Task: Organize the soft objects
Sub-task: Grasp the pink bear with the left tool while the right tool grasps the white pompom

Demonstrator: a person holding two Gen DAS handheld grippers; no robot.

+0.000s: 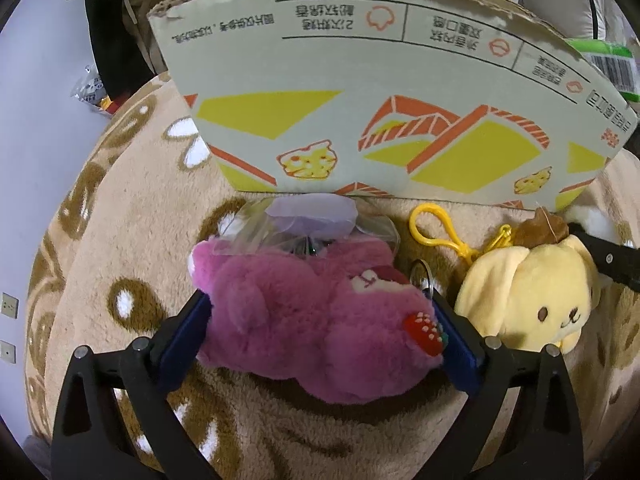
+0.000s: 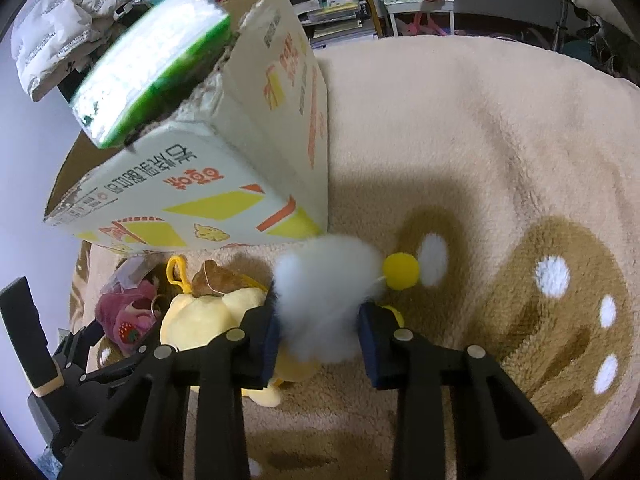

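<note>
The cardboard box (image 1: pixel 360 92) stood at twelve o'clock in the left wrist view, on a beige plush blanket (image 1: pixel 132 240) patterned with brown shapes. Judging by what lay in front of it, the sorting had barely started: three soft toys were on the blanket along the box's front wall, and whether anything was already inside the box could not be seen.

The left gripper (image 1: pixel 320 320) had its blue pads on either flank of the pink plush bear (image 1: pixel 312 312), which lay on the blanket at the centre of that view with a clear plastic bag (image 1: pixel 308 228) bunched at its twelve o'clock side. The pads touched the fur on both sides, a pinch as far as the view showed. At three o'clock from the bear, just beside it, lay the yellow plush dog (image 1: pixel 536 292), its yellow clip (image 1: pixel 436 232) pointing toward the box.

The right gripper (image 2: pixel 318 332) was pressed in on the white fluffy toy (image 2: pixel 324 292) — the fur squeezed between the pads, a yellow pom-pom (image 2: pixel 401 271) sticking out at two o'clock. The dog sat at nine o'clock from it, touching or nearly so.

What seemed left — lifting both gripped toys over the box rim, then returning for the dog.
</note>
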